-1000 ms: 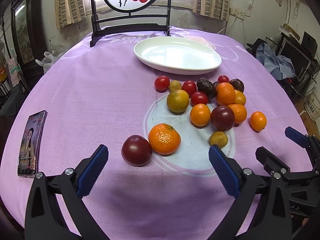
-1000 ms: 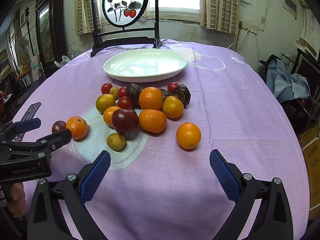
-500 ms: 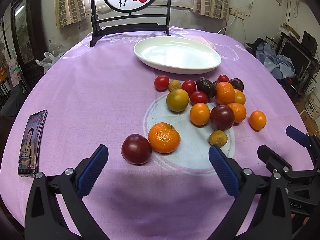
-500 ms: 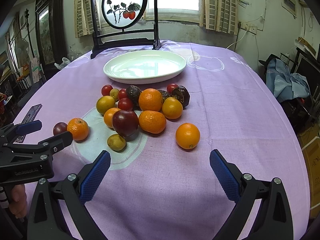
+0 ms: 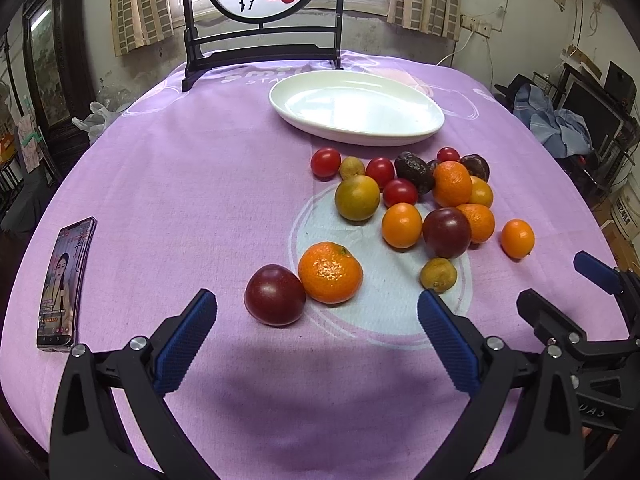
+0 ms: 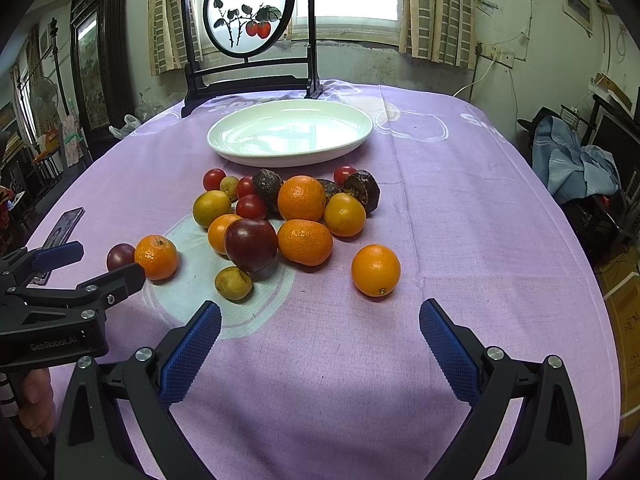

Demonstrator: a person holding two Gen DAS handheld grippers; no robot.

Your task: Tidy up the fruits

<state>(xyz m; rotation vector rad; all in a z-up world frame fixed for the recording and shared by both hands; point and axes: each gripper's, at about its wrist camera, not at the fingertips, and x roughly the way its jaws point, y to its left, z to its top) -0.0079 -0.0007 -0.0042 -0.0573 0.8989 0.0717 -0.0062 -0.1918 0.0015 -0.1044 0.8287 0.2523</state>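
Observation:
Several fruits lie in a heap on the purple cloth: oranges, red tomatoes, dark plums and wrinkled passion fruit. A white oval plate point(image 5: 356, 108) point(image 6: 290, 132) stands empty behind them. My left gripper point(image 5: 316, 332) is open, low over the cloth, just short of a dark plum point(image 5: 275, 294) and a mandarin point(image 5: 330, 272). My right gripper point(image 6: 320, 340) is open too, with a lone orange point(image 6: 376, 270) ahead of it, toward its right finger. Nothing sits between either pair of fingers.
A phone point(image 5: 62, 280) lies at the cloth's left edge. A round painted screen on a dark stand point(image 6: 248, 12) rises behind the plate. The left gripper point(image 6: 60, 280), with a hand on its grip, shows at the left of the right wrist view.
Both grippers have crept slightly forward toward the fruit. Both stay open and no fruit has moved.

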